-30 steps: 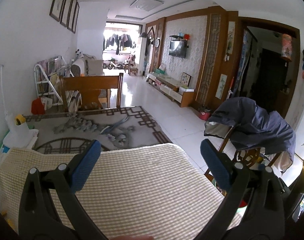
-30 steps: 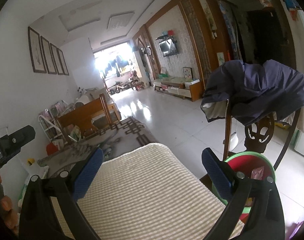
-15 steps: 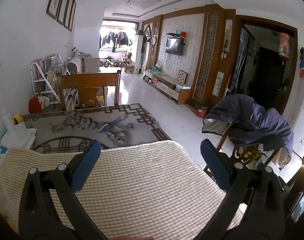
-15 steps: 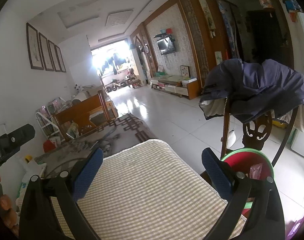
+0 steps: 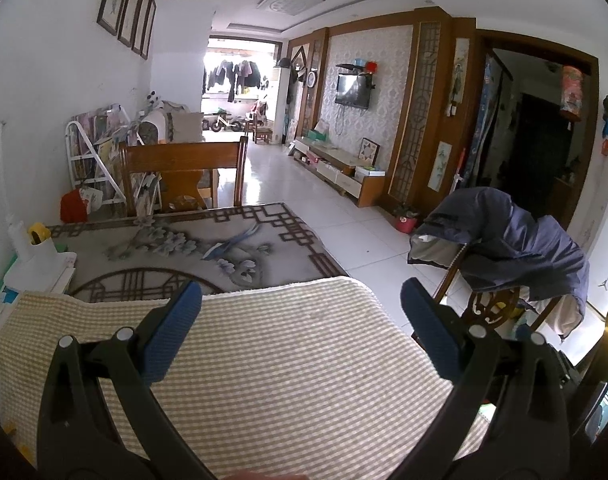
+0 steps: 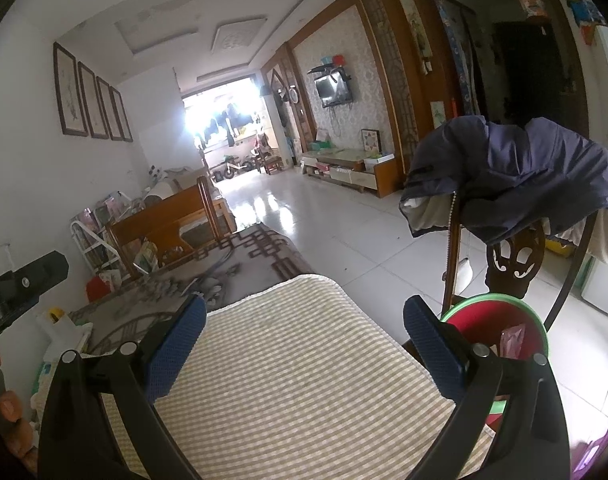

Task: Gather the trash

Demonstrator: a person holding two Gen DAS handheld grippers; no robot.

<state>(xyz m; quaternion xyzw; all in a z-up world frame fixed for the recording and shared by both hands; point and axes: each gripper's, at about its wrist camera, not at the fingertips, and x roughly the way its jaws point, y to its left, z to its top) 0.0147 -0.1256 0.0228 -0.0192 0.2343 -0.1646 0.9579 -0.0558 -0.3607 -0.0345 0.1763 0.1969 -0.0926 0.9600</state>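
Observation:
My left gripper (image 5: 302, 300) stands open above a beige checked cloth (image 5: 280, 368) on the table, with nothing between its blue pads. My right gripper (image 6: 304, 316) is open too, over the same cloth (image 6: 288, 384), and holds nothing. A round bin (image 6: 499, 328) with a green rim and red inside sits on the floor just right of the table, behind the right finger; a pinkish wrapper (image 6: 511, 342) lies in it. No loose trash shows on the cloth. The left gripper's black body (image 6: 20, 284) and a hand (image 6: 8, 408) appear at the left edge of the right wrist view.
A carved wooden chair draped with a dark blue jacket (image 5: 503, 236) stands right of the table. Beyond the cloth lies a grey patterned table cover (image 5: 176, 248), with a wooden chair (image 5: 184, 176) behind it. A white bottle with a yellow cap (image 5: 36, 248) stands at the left. White tiled floor (image 6: 323, 220) runs ahead.
Both views have tilted slightly downward and drawn back, so more of the room's floor and the grey patterned cover shows. Both grippers stay open and empty.

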